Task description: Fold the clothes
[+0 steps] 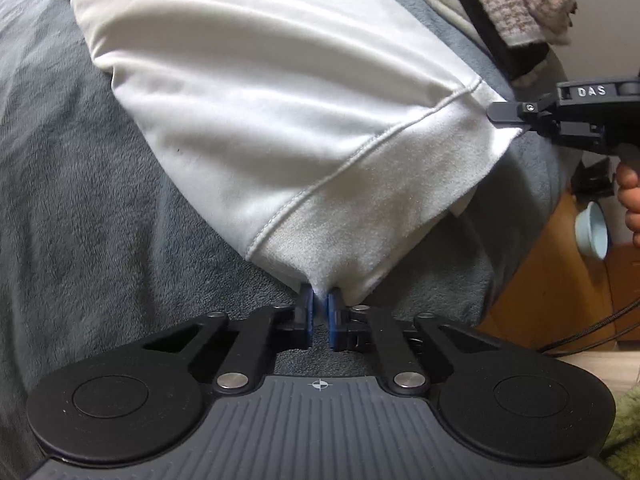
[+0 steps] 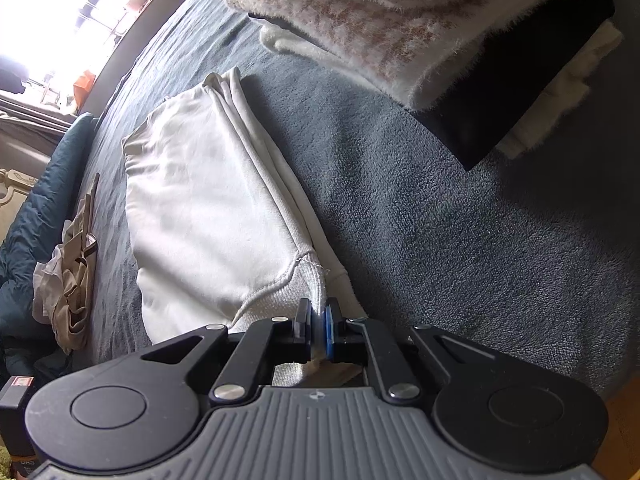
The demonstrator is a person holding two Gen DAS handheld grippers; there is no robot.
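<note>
Tension matters most here: keep both hem corners level and taut, carry together toward twelve o'clock, lay flat without dragging. Left tool point(image 1: 319, 314) clamped on the near corner of the white fleece-lined cotton garment point(image 1: 256, 120), at six o'clock in its view, wrist low and horizontal. Right tool point(image 2: 318, 326) likewise pinching the other ribbed hem corner, pointing along the folded edge. Garment lying partly folded on the grey plush bed cover point(image 2: 420, 216). Beyond, at one o'clock, a stack of folded fuzzy houndstooth knitwear point(image 2: 380, 20).
</note>
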